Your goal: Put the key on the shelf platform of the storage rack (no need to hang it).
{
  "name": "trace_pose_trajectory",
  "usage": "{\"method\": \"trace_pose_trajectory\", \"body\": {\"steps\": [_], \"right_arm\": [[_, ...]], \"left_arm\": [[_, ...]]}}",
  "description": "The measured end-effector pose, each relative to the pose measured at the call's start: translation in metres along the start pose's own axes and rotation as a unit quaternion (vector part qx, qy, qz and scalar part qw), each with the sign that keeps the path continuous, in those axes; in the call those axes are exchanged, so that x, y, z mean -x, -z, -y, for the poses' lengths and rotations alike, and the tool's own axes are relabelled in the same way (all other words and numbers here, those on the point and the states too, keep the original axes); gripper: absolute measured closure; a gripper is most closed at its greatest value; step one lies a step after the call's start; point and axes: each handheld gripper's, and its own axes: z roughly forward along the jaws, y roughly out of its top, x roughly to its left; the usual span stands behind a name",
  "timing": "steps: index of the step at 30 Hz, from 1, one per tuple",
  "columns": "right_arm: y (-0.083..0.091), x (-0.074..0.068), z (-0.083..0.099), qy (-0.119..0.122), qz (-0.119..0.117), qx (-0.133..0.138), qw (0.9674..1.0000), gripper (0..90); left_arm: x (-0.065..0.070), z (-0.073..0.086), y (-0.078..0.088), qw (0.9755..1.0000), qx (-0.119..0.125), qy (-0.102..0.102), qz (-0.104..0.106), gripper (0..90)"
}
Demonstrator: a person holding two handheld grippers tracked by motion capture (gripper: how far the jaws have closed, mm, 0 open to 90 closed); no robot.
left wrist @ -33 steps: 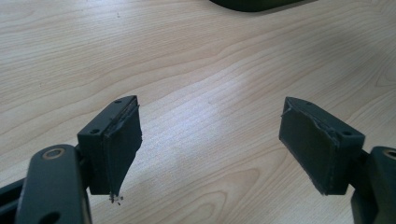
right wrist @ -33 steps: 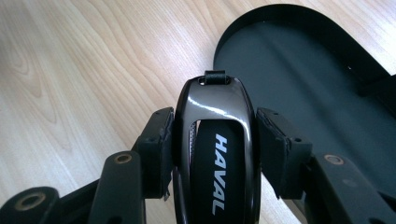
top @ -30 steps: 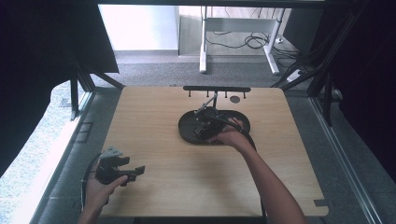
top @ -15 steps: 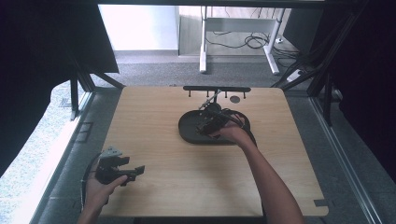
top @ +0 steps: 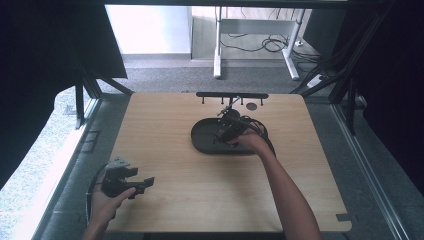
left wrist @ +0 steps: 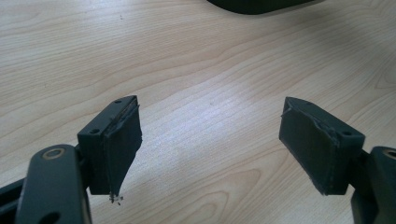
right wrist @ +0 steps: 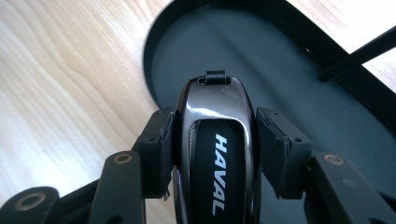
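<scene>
A glossy black car key fob (right wrist: 215, 140) marked HAVAL sits between the pads of my right gripper (right wrist: 215, 135), which is shut on it. A small loop sticks out of the fob's far end. The fob hangs over the dark oval tray (right wrist: 299, 84) (top: 202, 142), near its left rim. In the high view my right gripper (top: 227, 129) is over the tray at the table's middle back. My left gripper (top: 142, 184) (left wrist: 210, 140) is open near the front left corner, just above bare wood, with nothing between its pads (left wrist: 123, 140).
A black rack with several short pegs (top: 232, 95) stands along the table's back edge, with a small dark disc (top: 252, 106) beside it. A thin black rod (right wrist: 359, 51) crosses the tray's far side. A cable loops by the tray's right side.
My right gripper has shifted slightly over the tray, still holding the fob. The left gripper has stayed in place.
</scene>
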Motion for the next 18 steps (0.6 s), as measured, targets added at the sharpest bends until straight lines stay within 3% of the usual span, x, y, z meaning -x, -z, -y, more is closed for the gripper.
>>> {"method": "trace_pose_trajectory", "body": {"steps": [18], "right_arm": [[-0.030,0.024,0.003,-0.009,0.013,-0.018,0.9997,48.6]], "left_arm": [[-0.001,0.000,0.000,1.0000,-0.001,-0.001,0.000,21.2]]}}
